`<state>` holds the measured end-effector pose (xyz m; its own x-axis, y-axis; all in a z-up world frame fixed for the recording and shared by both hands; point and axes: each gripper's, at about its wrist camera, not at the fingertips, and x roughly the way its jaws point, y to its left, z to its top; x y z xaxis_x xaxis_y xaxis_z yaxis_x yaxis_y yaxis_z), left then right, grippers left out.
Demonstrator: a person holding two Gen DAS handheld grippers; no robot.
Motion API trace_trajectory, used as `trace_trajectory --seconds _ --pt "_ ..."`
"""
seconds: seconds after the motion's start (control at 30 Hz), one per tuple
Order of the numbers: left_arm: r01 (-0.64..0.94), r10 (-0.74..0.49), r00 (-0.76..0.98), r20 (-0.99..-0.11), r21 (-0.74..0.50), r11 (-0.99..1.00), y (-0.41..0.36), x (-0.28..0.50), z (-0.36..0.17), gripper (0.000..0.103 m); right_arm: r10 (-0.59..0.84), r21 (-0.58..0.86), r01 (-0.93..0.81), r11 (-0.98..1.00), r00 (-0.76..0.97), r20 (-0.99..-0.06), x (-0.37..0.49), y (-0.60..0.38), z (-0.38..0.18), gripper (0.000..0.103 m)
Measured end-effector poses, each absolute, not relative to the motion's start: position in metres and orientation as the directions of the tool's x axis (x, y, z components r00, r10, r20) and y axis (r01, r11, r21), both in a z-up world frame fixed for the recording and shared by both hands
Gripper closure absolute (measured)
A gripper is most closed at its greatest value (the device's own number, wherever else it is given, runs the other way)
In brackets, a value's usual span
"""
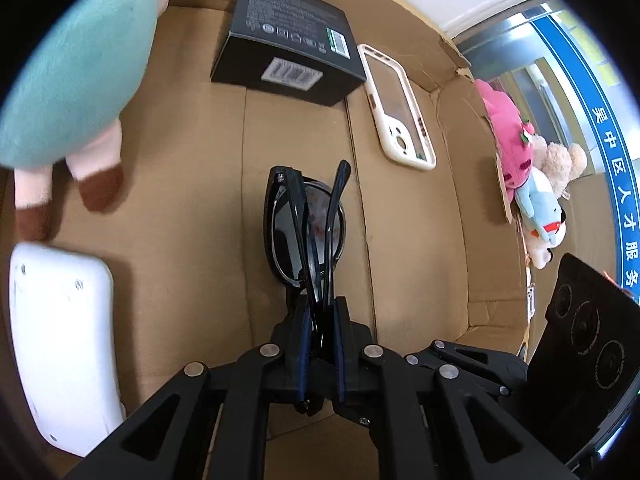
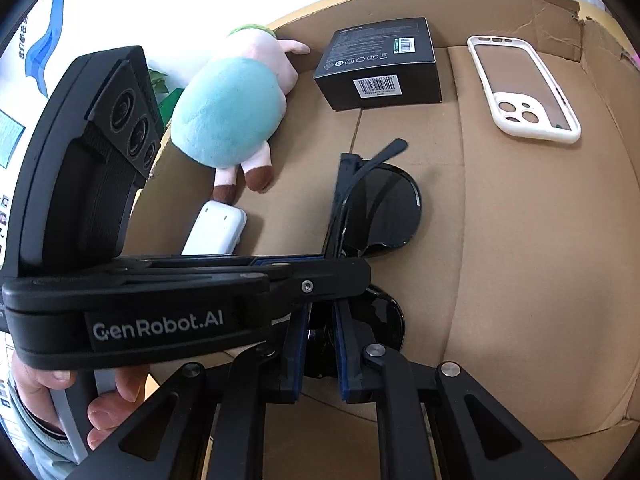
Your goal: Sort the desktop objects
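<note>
Black folded sunglasses (image 1: 304, 224) are held over the floor of an open cardboard box (image 1: 192, 160). My left gripper (image 1: 320, 316) is shut on them at one end. My right gripper (image 2: 320, 328) is shut on the same sunglasses (image 2: 380, 208) at the near lens. The left gripper (image 2: 328, 264) crosses the right wrist view from the left and clamps the frame at its middle. The glasses hang a little above the cardboard (image 2: 520, 240).
In the box lie a black carton (image 1: 288, 44), a white phone case (image 1: 400, 108), a teal and pink plush toy (image 1: 76, 80) and a white flat device (image 1: 60, 340). More plush toys (image 1: 532, 184) sit outside the box's right wall.
</note>
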<state>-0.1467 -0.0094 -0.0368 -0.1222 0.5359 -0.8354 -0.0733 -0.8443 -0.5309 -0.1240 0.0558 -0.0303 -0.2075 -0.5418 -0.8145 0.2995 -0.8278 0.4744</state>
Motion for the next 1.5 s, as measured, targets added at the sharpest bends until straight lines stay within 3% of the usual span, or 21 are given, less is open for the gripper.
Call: trace_trajectory --seconds 0.43,0.53,0.67,0.73,0.83,0.9,0.97,1.13,1.27,1.43,1.5 --pt "-0.043 0.504 -0.106 -0.857 -0.502 -0.864 -0.009 -0.180 -0.041 0.093 -0.483 0.436 0.256 -0.863 -0.163 -0.860 -0.149 0.057 -0.028 0.089" --pt "-0.048 0.494 -0.105 -0.863 -0.492 -0.869 -0.007 -0.180 -0.043 0.093 -0.481 0.442 0.230 -0.867 -0.159 -0.862 -0.146 0.061 -0.031 0.076" --pt "-0.080 0.489 -0.152 -0.859 -0.482 -0.872 -0.008 -0.171 -0.028 0.092 -0.512 0.453 0.267 -0.851 -0.226 -0.829 -0.125 0.072 -0.008 0.031" --pt "-0.115 0.480 -0.223 -0.849 -0.466 -0.877 -0.011 -0.159 -0.009 0.089 -0.509 0.428 0.303 -0.852 -0.285 -0.812 -0.108 0.082 0.011 0.030" --pt "-0.186 0.445 -0.384 -0.809 -0.404 -0.896 -0.019 -0.128 0.030 0.063 -0.464 0.335 0.347 -0.876 -0.417 -0.781 -0.076 0.101 0.040 0.021" --pt "-0.211 0.369 -0.544 -0.753 -0.302 -0.930 -0.024 -0.093 0.057 0.034 -0.391 0.230 0.339 -0.912 -0.553 -0.735 -0.047 0.117 0.060 0.012" --pt "-0.198 0.291 -0.666 -0.687 -0.213 -0.957 -0.027 -0.064 0.072 0.023 -0.324 0.153 0.304 -0.940 -0.662 -0.676 -0.020 0.131 0.070 0.000" --pt "-0.081 0.101 -0.821 -0.562 -0.062 -0.995 -0.027 -0.013 0.064 0.023 -0.226 0.077 0.222 -0.972 -0.788 -0.572 0.030 0.154 0.053 0.000" --pt "-0.003 0.009 -0.842 -0.540 -0.011 -1.000 -0.026 -0.001 0.035 0.023 -0.199 0.067 0.197 -0.978 -0.794 -0.575 0.039 0.158 0.019 0.000" --pt "0.043 -0.042 -0.835 -0.549 0.011 -0.999 -0.026 0.003 0.002 0.023 -0.182 0.035 0.187 -0.982 -0.874 -0.450 0.048 0.150 0.010 0.000" --pt "0.064 -0.079 -0.872 -0.484 0.047 -0.997 -0.024 0.013 -0.003 0.021 -0.181 0.035 0.185 -0.982 -0.876 -0.446 0.036 0.137 0.008 0.000"
